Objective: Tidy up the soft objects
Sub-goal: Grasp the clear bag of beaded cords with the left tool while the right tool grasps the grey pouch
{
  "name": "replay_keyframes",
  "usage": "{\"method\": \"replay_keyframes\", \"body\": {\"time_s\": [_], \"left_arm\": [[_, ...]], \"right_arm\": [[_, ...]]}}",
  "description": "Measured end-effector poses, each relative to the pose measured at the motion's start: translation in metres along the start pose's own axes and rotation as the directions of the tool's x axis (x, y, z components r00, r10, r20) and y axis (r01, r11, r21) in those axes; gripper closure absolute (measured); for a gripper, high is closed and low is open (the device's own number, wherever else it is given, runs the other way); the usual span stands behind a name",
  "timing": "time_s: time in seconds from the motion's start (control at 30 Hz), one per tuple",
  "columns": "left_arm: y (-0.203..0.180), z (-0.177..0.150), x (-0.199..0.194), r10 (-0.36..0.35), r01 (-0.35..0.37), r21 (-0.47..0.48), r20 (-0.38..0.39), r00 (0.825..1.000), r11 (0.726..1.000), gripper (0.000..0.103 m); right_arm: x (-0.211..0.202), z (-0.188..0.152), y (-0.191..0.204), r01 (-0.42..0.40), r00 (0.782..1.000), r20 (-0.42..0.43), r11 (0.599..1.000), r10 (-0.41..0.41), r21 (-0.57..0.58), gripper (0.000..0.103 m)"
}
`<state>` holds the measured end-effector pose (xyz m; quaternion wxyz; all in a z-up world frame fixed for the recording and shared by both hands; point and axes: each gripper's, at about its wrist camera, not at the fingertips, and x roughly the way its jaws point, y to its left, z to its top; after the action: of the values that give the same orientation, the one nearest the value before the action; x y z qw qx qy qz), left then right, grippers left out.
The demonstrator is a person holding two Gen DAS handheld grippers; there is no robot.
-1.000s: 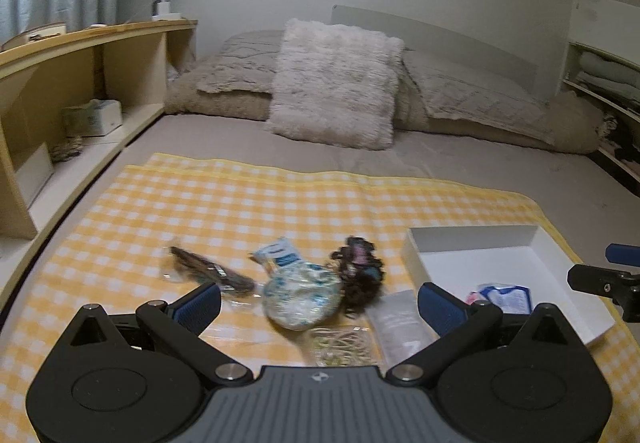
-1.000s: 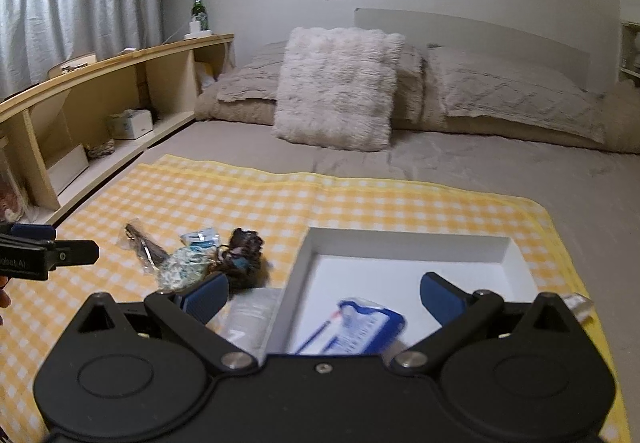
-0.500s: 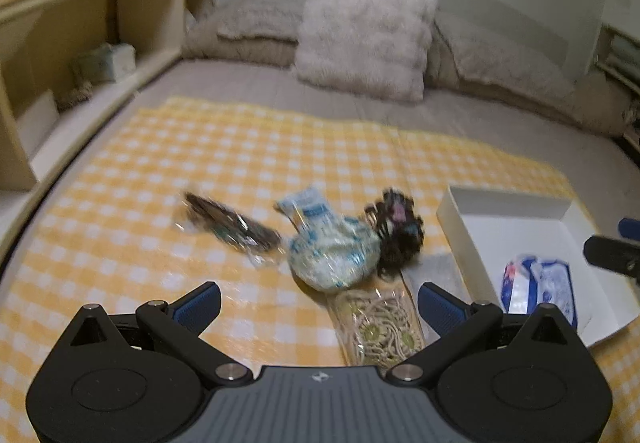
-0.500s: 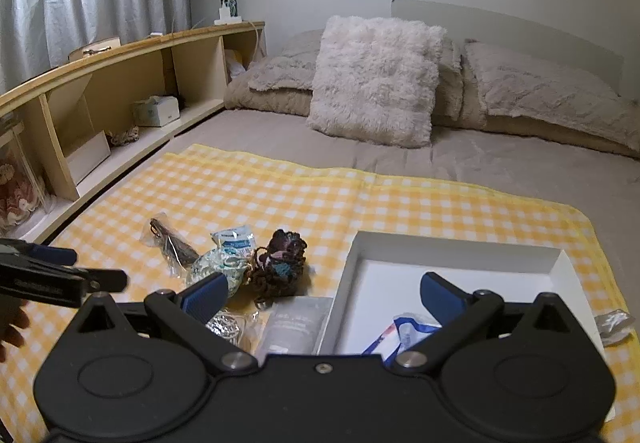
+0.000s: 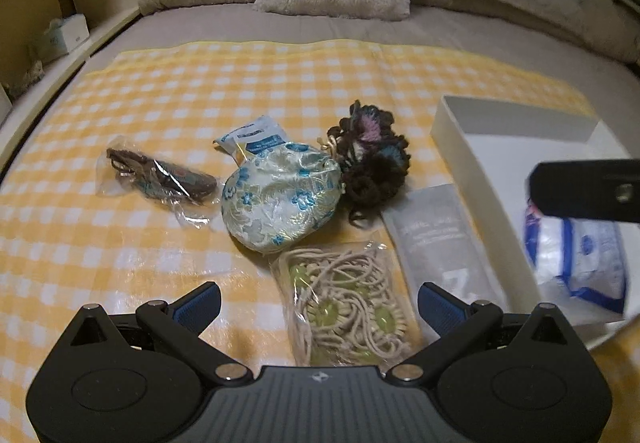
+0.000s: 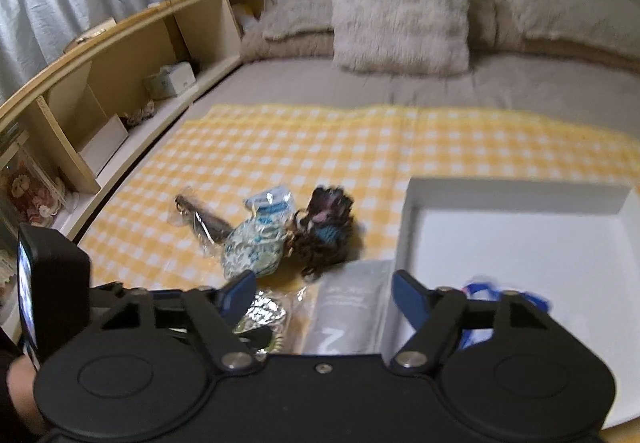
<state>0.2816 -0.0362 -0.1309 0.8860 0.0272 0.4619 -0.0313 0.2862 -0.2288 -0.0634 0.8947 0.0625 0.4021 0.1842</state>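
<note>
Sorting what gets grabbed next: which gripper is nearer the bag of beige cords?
Left. The left gripper straddles the bag of beige cords; the right gripper frames the grey pouch beside it.

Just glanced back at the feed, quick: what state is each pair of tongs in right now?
Left tongs: open, empty, above the bag of cords.
Right tongs: open, empty, jaws have just been closing, over the grey packet.

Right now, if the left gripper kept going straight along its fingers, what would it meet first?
Most likely the clear bag of beige cords, lying between the left gripper's open fingers; the brocade pouch sits beyond. Depth is uncertain.
</note>
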Motion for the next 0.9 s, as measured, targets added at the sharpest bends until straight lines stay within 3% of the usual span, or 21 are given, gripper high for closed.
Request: {"method": "replay_keyframes", "body": {"time_s": [0.1,0.3,0.57,0.9], "left_arm": [[-0.004,0.000,0.010,0.023,-0.023,0.024,0.000,1.000,0.999,0.000],[-0.010,-0.005,0.027,0.012,-0.009,0.080,-0.041,0.999,0.997,0.001],[-0.012,-0.011,0.029,-0.060,0.070,0.159,-0.068,0.996,0.985,0.030],[0.007,-0.020,0.014,-0.059,0.075,0.170,-0.099,0.993,0.983,0.039]], "right_arm": [[0.023,0.001,0.000,-0.006,0.998,-0.068,0.999,0.008,0.031,0.047],[0.065,0.002,-0.005,0.029,0.984,-0.179,0.998,-0.017,0.064,0.051],[0.101,0.001,0.005,0.057,0.964,-0.263,0.998,-0.049,0.024,0.053],[0.127,-0.007,0.022,0.149,0.930,-0.319,0.981,-0.183,-0.127,0.056]]}}
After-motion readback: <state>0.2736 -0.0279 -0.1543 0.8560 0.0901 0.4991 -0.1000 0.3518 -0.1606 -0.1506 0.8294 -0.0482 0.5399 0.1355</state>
